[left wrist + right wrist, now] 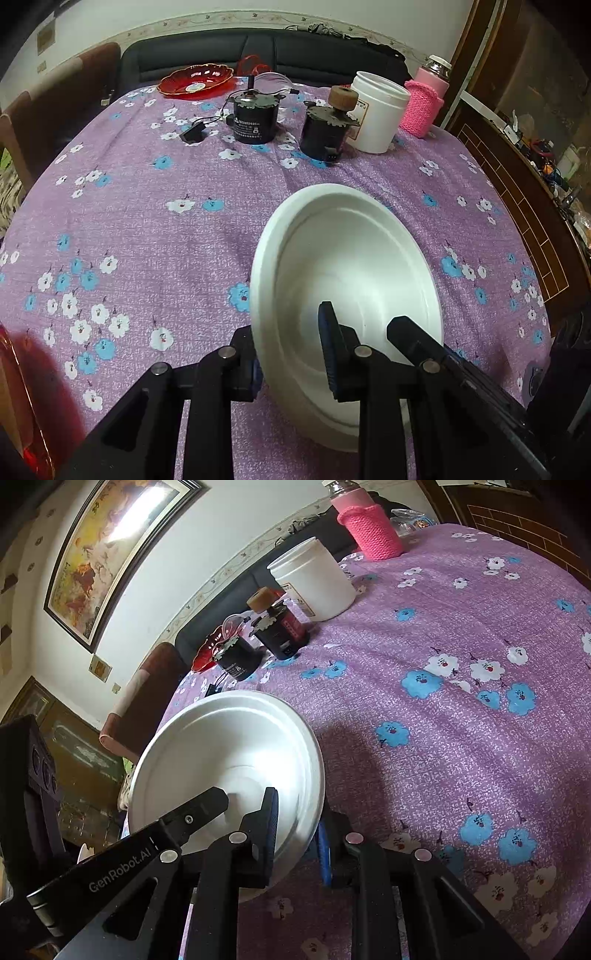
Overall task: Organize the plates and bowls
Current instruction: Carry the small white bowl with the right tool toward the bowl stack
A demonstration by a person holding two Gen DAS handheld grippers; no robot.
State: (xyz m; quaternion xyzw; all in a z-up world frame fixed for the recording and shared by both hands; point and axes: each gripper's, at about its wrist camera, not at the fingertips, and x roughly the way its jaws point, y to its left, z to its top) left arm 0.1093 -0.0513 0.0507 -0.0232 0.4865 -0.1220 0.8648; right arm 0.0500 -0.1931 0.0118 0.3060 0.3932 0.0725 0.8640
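Observation:
A white bowl [351, 266] is held tilted above the purple flowered tablecloth [147, 221]. My left gripper [291, 354] is shut on its near-left rim, one finger outside and one inside. My right gripper [299, 830] is shut on the opposite rim of the same bowl [229, 746], one finger inside and one outside. The right gripper's finger [410, 339] shows inside the bowl in the left wrist view, and the left gripper's finger [199, 812] shows in the right wrist view. A red scalloped plate [195, 81] lies at the table's far edge.
Two black motors [251, 118] [327, 136], a white jar [378, 110] and a pink-sleeved bottle [424, 99] stand at the back of the table. A small black plug [192, 133] lies near them. A red transparent object [22, 406] sits at the near left edge.

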